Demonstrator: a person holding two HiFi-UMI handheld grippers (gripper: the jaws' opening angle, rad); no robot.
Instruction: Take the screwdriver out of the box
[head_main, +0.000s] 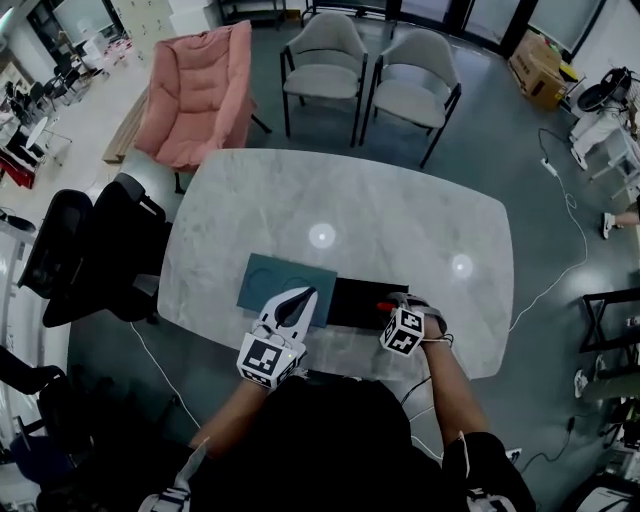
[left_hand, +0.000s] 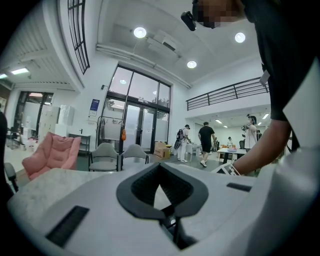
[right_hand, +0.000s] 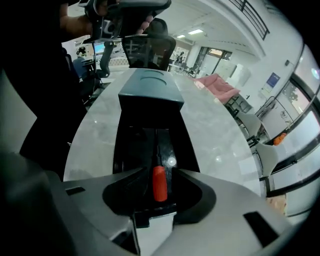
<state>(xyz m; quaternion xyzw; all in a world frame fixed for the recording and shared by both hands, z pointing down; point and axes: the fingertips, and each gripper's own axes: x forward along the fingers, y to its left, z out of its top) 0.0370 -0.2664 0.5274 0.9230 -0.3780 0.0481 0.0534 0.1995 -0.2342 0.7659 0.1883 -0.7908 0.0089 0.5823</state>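
A long black box (head_main: 360, 301) lies open near the front edge of the marble table (head_main: 340, 215), with its teal lid (head_main: 283, 282) beside it on the left. In the box lies the screwdriver, its red handle (right_hand: 159, 183) toward me and its dark shaft (right_hand: 163, 146) running away. My right gripper (right_hand: 160, 172) points steeply down into the box (right_hand: 129, 145), open, its jaws on either side of the red handle (head_main: 385, 305) without pressing it. My left gripper (head_main: 303, 297) hovers over the teal lid's near edge, its jaws (left_hand: 159, 166) shut on nothing.
Two grey chairs (head_main: 365, 75) and a pink lounge chair (head_main: 198, 92) stand behind the table. A black office chair (head_main: 95, 250) is at the left. Cables (head_main: 570, 250) run over the floor at the right. Several people (left_hand: 205, 142) stand far off in the hall.
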